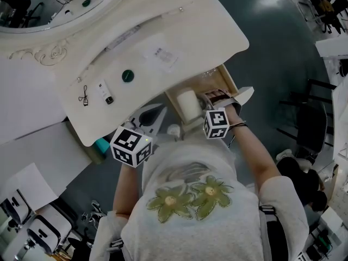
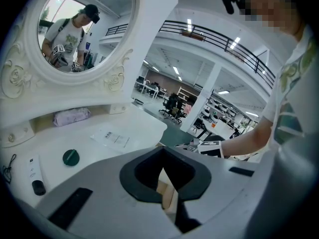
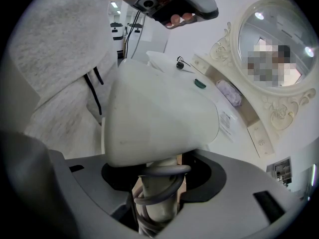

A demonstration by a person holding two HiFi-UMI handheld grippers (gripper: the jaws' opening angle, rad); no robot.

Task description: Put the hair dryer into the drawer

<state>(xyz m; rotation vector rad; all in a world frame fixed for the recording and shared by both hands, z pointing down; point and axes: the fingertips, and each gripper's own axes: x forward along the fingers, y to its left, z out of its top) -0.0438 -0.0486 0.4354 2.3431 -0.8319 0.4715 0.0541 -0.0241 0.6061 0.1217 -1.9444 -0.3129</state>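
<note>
One hair dryer (image 1: 189,104), one open drawer (image 1: 229,79), two claws. The white worktop (image 1: 206,31) carries four loose things, each well apart from the others: a green disc (image 1: 128,75), a sheet of paper (image 1: 160,56), a small white stick with a black end (image 1: 105,93) and a little black clip (image 1: 83,97). One oval mirror (image 1: 54,4) stands at the far left.

The right claw (image 3: 157,183) pinches the hair dryer's handle, with the grey cord looped round that handle between the jaws; the white body sits above the jaws and tilts towards the worktop. The right forearm reaches forward and holds the hair dryer over the left part of the drawer, just beside its left wooden wall. Whether it rests on the drawer's bottom I cannot tell. A dark patterned thing (image 1: 217,97) lies in the drawer to the right, close to the claw.

The left claw (image 2: 162,176) is pressed together at the tips, with nothing in it. It hangs near the worktop's near edge, left of the drawer, and is aimed across the worktop.

The drawer juts out from under the worktop's near edge — its far part is covered by that edge, and only its near part is open from above.
</note>
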